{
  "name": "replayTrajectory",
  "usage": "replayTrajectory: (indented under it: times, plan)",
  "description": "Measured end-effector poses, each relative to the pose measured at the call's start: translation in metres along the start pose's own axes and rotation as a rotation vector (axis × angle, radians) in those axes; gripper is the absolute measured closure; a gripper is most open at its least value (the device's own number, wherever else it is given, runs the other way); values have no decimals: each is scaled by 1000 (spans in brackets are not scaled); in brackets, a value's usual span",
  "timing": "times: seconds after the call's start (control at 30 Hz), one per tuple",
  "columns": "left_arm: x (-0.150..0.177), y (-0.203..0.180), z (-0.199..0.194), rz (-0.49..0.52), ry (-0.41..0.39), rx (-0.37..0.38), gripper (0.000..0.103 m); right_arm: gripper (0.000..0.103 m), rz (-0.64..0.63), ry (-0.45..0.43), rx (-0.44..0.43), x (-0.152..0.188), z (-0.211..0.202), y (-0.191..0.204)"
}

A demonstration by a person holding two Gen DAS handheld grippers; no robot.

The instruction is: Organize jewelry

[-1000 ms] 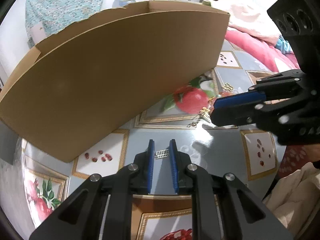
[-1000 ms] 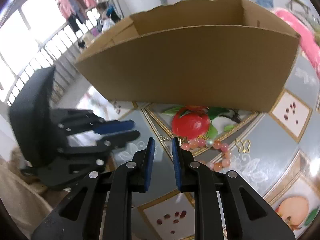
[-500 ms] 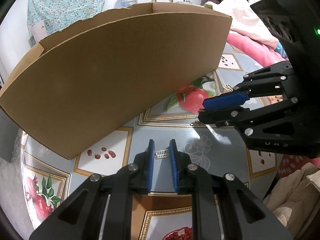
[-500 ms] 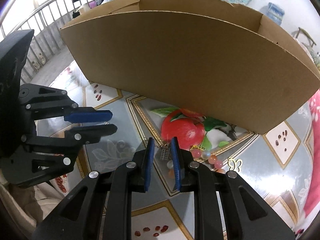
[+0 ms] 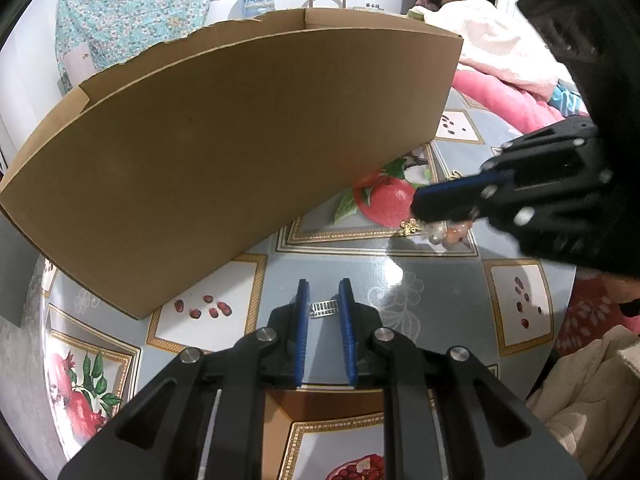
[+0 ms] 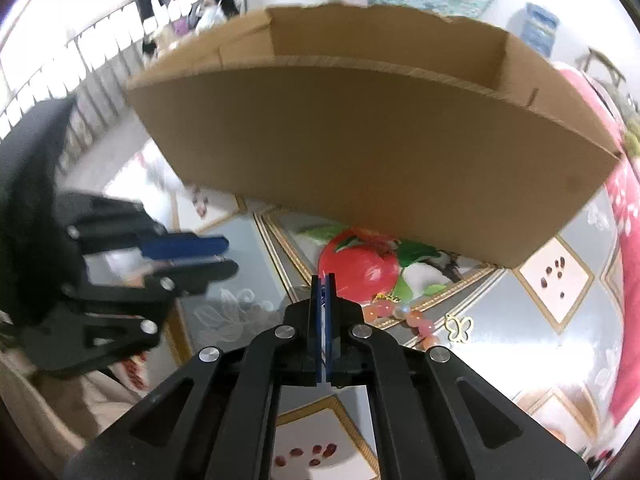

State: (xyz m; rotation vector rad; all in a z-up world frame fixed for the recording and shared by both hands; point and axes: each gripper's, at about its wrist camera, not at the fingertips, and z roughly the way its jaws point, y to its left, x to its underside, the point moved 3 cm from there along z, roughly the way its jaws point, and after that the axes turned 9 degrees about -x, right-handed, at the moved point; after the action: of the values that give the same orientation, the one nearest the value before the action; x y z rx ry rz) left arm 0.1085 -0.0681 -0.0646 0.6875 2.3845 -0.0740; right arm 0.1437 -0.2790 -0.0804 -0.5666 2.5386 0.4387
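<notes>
While the cardboard box (image 5: 224, 140) fills the back of both views, open-topped and standing on the fruit-patterned tabletop (image 5: 420, 280), no jewelry can be seen inside it from these angles, so sorting looks barely begun.

Left gripper (image 5: 324, 308): blue pads a narrow gap apart, small silver ring (image 5: 323, 307) sitting between the tips. Pads appear to touch both its sides; reads as a light pinch, ring low over the table or just on it.

Right gripper (image 6: 323, 284): jaws fully together. In the left wrist view the pink bead bracelet (image 5: 450, 233) and its gold charm cluster (image 5: 410, 226) hang right at its tip, so it seems clamped on the bracelet's end. The rest of the beads trail on the table beside the fingers.

Gold butterfly charm (image 6: 460, 328): loose on the table, near the beads, untouched.

Left to do, by my reading: both held pieces into the box, then the butterfly.

Change from a second ago: right jaws were apart above the beads, now shut at the bracelet. Left gripper and ring unchanged.
</notes>
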Motion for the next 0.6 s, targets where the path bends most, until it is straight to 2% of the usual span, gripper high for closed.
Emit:
replayTrajectory:
  times: [0.07, 0.23, 0.3, 0.6]
  plan:
    - [0, 1, -1, -4, -5, -4, 94, 103, 39, -34, -28, -1, -11, -7]
    - [1, 3, -2, -11, -15, -1, 95, 103, 108, -111, -78, -3, -34, -15]
    - [2, 2, -3, -7, -25, -6, 102, 103, 116, -129, -83, -6, -40, -14]
    - [5, 6, -15, -15, -66, 5, 103, 103, 117, -181, -107, -10, -52, -15]
